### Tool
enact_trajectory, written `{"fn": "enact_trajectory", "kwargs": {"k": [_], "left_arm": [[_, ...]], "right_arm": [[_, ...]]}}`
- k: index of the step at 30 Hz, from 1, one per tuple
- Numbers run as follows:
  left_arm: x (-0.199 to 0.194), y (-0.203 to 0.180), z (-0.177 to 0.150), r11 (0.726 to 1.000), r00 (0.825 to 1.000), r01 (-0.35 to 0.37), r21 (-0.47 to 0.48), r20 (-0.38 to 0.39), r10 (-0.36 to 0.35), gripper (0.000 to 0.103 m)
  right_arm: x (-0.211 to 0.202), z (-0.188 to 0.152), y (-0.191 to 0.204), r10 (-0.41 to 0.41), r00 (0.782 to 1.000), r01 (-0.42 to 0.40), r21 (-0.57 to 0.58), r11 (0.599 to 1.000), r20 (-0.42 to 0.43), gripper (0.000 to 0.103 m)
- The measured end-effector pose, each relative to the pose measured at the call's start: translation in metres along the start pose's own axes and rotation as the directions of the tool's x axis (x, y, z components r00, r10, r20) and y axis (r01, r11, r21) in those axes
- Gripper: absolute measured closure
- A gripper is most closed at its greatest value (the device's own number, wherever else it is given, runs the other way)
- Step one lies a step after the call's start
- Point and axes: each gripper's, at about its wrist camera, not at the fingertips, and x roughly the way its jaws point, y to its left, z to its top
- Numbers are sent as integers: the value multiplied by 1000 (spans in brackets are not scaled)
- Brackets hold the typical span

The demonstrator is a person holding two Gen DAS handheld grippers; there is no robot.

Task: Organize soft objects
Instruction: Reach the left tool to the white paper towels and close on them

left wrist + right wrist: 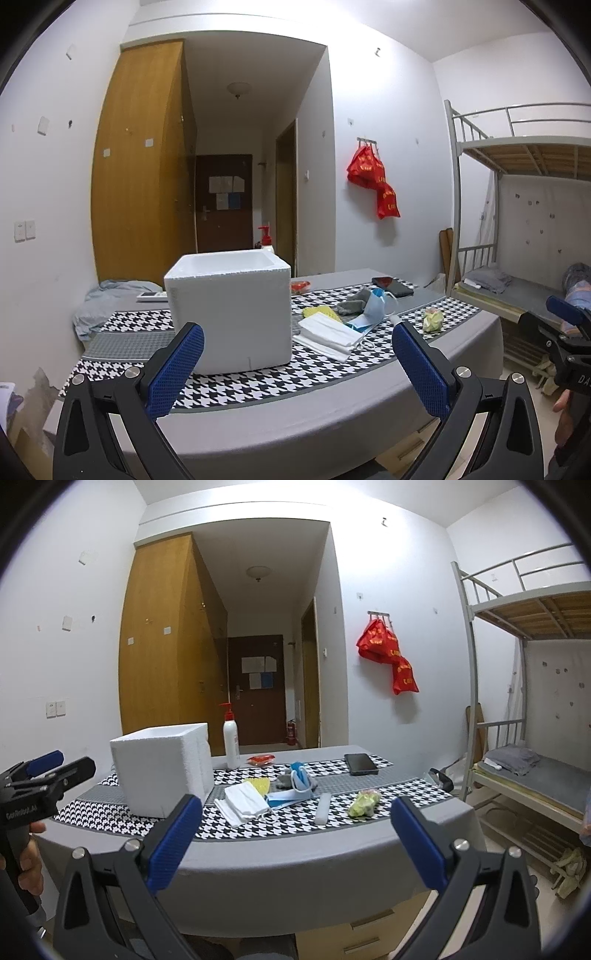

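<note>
The left hand-held gripper [297, 363] hangs in front of the near edge of the worktop [295, 410], level and aimed across it, its blue-padded fingers [177, 369] spread wide with nothing between them. The right hand-held gripper [291, 840] sits in the same pose off the same edge, equally wide and empty. Each shows at the rim of the other's view, gripped by a hand [31, 860] on its black handle.

Straight ahead of the left hand-held gripper, close to its left finger, stands a white foam box [231, 310], open at the top; it blocks that side's line to the far worktop. From the right hand-held gripper the box is ahead and to the left, with a white pump bottle [231, 740] just behind it. Farther back lie a red packet [261, 759] and a dark phone [360, 763]. A bunk bed [524, 701] stands well to the right, and red bags [389, 657] hang on the wall beyond.

The soft things lie on a houndstooth runner [236, 827], ahead of the right hand-held gripper, between its fingers: folded white cloths [242, 803] nearest the box, a blue face mask [291, 795] touching them, a yellow mesh piece [260, 785] and a grey sock [286, 781] behind, a white stick-shaped item [323, 808] to the right, then a crumpled yellow-green wad [364, 803].
</note>
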Motion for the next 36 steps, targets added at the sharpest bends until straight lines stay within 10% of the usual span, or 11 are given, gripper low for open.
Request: {"fn": "enact_trajectory", "kwargs": {"k": [36], "left_arm": [[136, -37, 4, 996, 965, 91, -13, -244, -91, 1]], "right_arm": [[102, 1, -54, -135, 976, 139, 12, 990, -170, 0]]}}
